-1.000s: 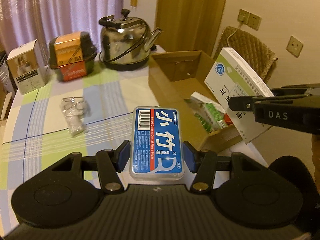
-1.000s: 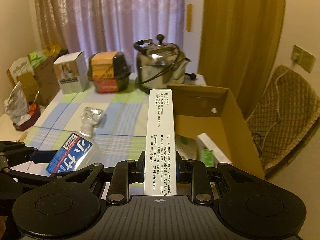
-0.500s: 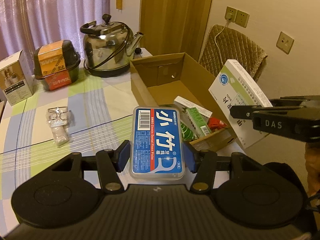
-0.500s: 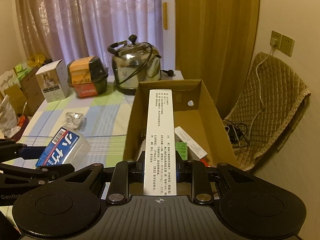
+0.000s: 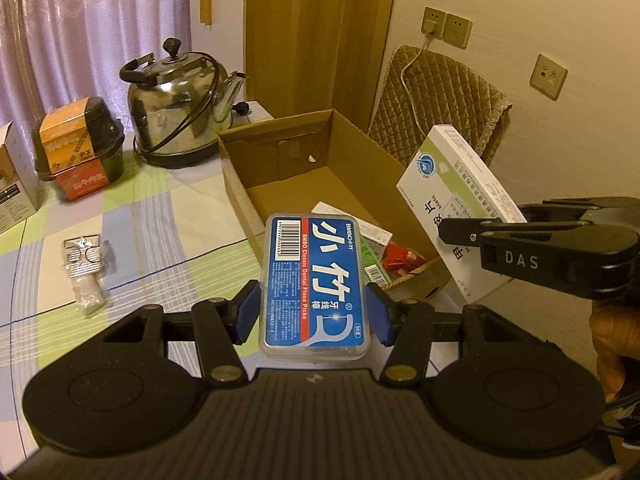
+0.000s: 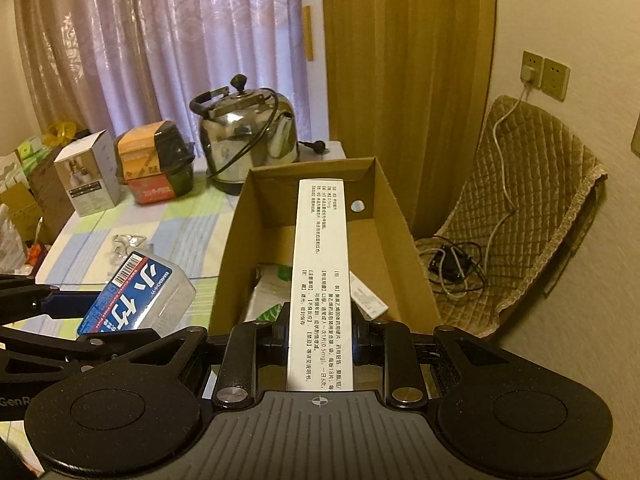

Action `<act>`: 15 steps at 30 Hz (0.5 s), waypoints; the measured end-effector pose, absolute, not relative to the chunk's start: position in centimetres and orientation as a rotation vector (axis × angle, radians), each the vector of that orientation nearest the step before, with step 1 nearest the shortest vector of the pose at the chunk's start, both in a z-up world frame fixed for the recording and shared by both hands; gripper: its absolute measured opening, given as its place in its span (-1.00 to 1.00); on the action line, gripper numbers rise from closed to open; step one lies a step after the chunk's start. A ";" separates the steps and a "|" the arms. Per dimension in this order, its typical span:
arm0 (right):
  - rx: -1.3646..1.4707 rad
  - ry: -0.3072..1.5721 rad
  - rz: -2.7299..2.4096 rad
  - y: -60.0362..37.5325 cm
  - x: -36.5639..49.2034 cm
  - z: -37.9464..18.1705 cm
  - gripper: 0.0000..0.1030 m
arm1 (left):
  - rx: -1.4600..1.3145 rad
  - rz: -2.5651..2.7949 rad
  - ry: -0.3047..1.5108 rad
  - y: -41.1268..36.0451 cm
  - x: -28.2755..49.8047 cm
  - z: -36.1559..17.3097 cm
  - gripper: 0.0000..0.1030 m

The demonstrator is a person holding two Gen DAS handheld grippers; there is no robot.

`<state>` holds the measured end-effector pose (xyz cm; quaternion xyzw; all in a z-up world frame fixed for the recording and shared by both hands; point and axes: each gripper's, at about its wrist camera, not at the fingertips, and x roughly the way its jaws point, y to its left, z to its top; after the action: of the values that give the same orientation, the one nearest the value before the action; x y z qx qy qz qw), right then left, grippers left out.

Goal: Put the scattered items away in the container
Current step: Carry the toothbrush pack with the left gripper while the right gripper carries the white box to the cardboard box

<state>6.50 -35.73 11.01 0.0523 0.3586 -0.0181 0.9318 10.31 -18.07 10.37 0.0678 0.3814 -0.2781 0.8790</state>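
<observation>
Cardboard open-top box (image 5: pixel 236 168) part-filled; my left tongs (image 5: pixel 312 314) clamp blue floss-pick case (image 5: pixel 314 280), right tongs (image 6: pixel 320 334) clamp white medicine carton (image 6: pixel 320 280) above it; foil packet (image 5: pixel 86 268) left at 9 o'clock.

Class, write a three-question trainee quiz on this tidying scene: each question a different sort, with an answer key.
1. True or false: the left gripper is empty.
2. What does the right gripper hold? A kettle; B white medicine box; C foil packet.
3. Fill in: the foil packet lies on the ____.

Key: 1 false, it clamps the blue floss-pick case. 2 B, over the cardboard box. 3 tablecloth.
</observation>
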 end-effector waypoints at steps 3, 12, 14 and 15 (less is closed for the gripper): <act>0.108 0.733 -0.045 -36.3 6.6 10.9 -0.46 | 0.144 -0.586 0.796 -18.6 10.7 10.4 -0.01; 0.102 0.739 -0.067 -38.4 7.7 10.4 -0.46 | 0.139 -0.596 0.798 -20.8 12.5 10.6 -0.01; 0.097 0.744 -0.068 -38.7 8.2 10.2 -0.46 | 0.137 -0.598 0.801 -21.5 13.0 10.5 -0.01; 0.096 0.745 -0.067 -38.9 8.4 10.1 -0.46 | 0.135 -0.599 0.804 -21.8 13.3 10.4 -0.01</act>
<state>8.38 -38.90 10.06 0.0471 0.3636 -0.0327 0.9298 13.32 -21.83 10.45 0.0645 0.3850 -0.2870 0.8748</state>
